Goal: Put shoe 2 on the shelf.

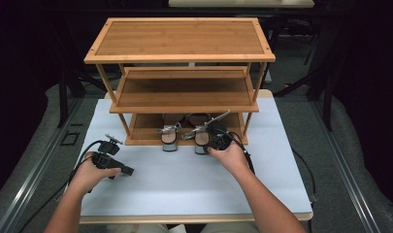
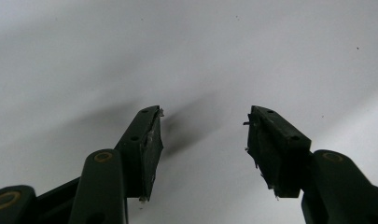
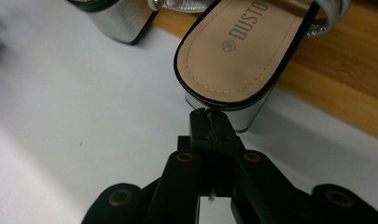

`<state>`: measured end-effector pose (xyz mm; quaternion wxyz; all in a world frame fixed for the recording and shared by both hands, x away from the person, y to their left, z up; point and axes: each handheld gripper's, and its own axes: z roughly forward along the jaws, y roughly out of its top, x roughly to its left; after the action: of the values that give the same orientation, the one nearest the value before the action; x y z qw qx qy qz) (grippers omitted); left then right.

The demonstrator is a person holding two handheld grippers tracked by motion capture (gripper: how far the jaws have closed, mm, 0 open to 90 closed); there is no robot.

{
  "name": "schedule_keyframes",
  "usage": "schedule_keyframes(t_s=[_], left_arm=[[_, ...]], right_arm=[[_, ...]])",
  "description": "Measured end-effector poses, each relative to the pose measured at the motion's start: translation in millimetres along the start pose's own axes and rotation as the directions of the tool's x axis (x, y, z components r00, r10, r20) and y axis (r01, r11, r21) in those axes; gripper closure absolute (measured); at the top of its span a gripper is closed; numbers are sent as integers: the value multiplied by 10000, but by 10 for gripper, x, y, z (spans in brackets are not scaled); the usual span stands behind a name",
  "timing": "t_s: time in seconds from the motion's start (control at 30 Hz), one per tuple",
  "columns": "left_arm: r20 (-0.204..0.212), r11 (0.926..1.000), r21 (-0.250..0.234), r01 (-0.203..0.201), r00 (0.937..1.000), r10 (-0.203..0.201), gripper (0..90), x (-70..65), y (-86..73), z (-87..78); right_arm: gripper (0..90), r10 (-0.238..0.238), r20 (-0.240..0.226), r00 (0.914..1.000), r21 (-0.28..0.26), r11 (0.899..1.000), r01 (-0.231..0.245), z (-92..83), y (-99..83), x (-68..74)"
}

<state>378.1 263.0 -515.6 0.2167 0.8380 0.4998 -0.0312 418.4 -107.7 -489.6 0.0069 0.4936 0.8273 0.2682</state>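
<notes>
Two silver block-heel sandals stand on the bottom shelf of a bamboo rack (image 1: 179,39), their heels jutting over its front edge. The right sandal (image 1: 200,141) shows a tan insole (image 3: 238,51) with printed lettering; the left sandal (image 1: 170,138) has its heel (image 3: 119,21) at the upper left of the right gripper view. My right gripper (image 3: 209,116) is shut with nothing between its jaws. Its tips sit against the back of the right sandal's heel (image 1: 206,143). My left gripper (image 1: 130,171) lies low over the white table top at the left, open and empty (image 2: 204,116).
The three-shelf rack stands at the back of the white table (image 1: 184,184); its top and middle shelves (image 1: 184,92) carry nothing. The bottom shelf's wooden edge (image 3: 345,84) runs beside the right sandal. Cables trail from both grippers off the table sides.
</notes>
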Motion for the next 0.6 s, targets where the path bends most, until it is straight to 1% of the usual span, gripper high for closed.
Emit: schedule_keyframes(t_s=[0.07,0.13,0.17,0.27,0.3,0.33,0.37,0.4,0.53,0.6], left_arm=[[-9,10000,-29,-11,10000,11,446,7,-2,-2],[18,10000,-38,32,10000,-32,448,14,-3,-8],[9,10000,-88,36,10000,-36,450,19,-5,-8],[-36,9999,-104,4,10000,-4,454,24,-3,-6],[-5,10000,-82,39,10000,-39,456,18,-2,-6],[-12,10000,-80,-16,10000,16,456,16,1,-5],[2,10000,-97,12,10000,-12,456,10,3,-3],[-14,9999,-113,-40,10000,39,458,7,8,-3],[-27,9997,-232,-14,10000,13,474,-16,16,7],[-61,9994,-342,-102,9999,100,490,-22,23,6]], right_arm=[[900,-30,236,9997,6,10000,30,33,29,-2],[900,-11,201,9998,-36,10000,12,52,49,-5],[900,159,247,9996,49,9999,-160,53,55,-3],[900,184,365,9992,-54,9998,-182,73,66,-41],[900,289,468,9985,24,9996,-290,77,68,-51],[900,371,387,9986,-2,9993,-371,81,67,-67],[900,274,155,9995,-67,9996,-273,82,65,-88],[900,288,99,9995,-61,9996,-287,81,63,-89],[900,405,280,9988,-102,9991,-402,79,48,-74],[900,234,194,9995,-215,9995,-230,73,34,-101]])
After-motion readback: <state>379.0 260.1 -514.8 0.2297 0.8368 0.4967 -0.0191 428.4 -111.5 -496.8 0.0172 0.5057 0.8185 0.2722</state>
